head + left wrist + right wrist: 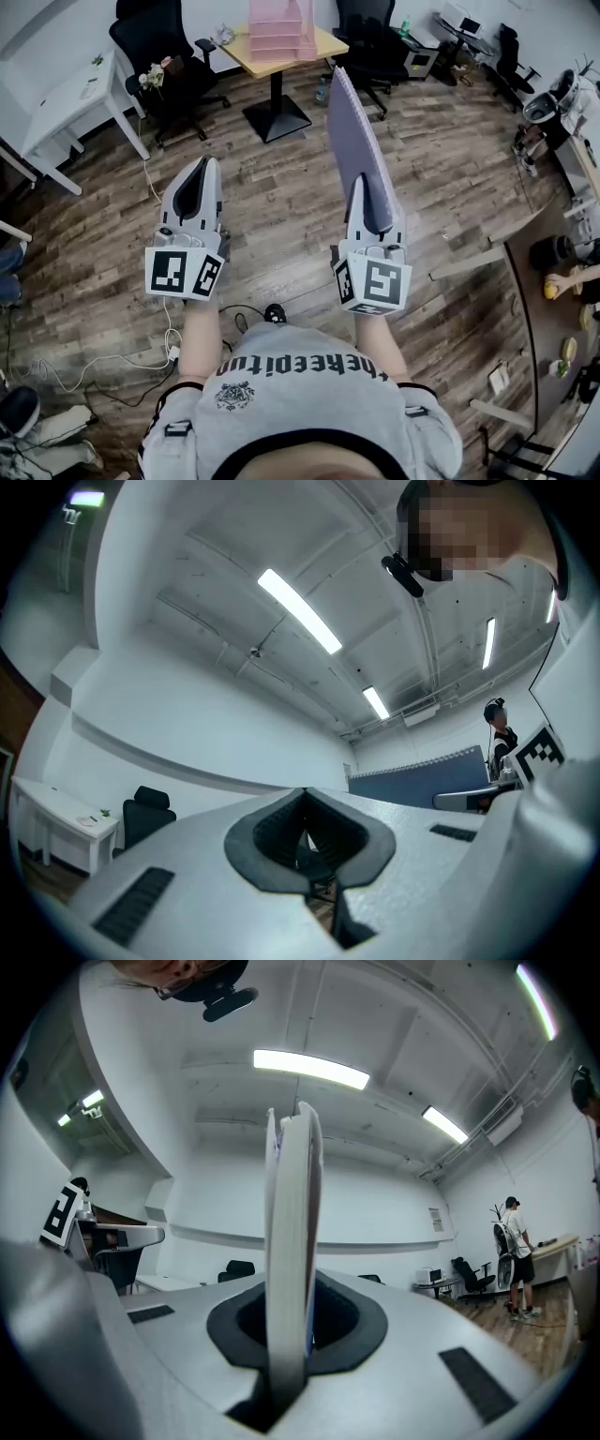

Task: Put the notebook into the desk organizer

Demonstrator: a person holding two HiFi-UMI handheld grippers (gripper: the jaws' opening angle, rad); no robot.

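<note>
In the head view my right gripper (373,211) is shut on a lavender notebook (352,131). The notebook stands on edge and sticks out forward past the fingers. In the right gripper view the notebook (291,1204) rises upright between the jaws of the right gripper (291,1312), its white page edge facing the camera. My left gripper (207,164) hangs level beside it, shut, with nothing between its fingers. Its pads meet at the tips in the left gripper view (302,797). The pink desk organizer (278,28) stands on a small wooden table (323,45) far ahead, well beyond both grippers.
Black office chairs (155,47) flank the wooden table, with more of them (370,37) behind it. A white desk (66,94) stands at the left. Cables (159,356) lie on the wood floor near the person's feet. A dark table (553,291) runs along the right edge. Another person (514,1255) stands far off.
</note>
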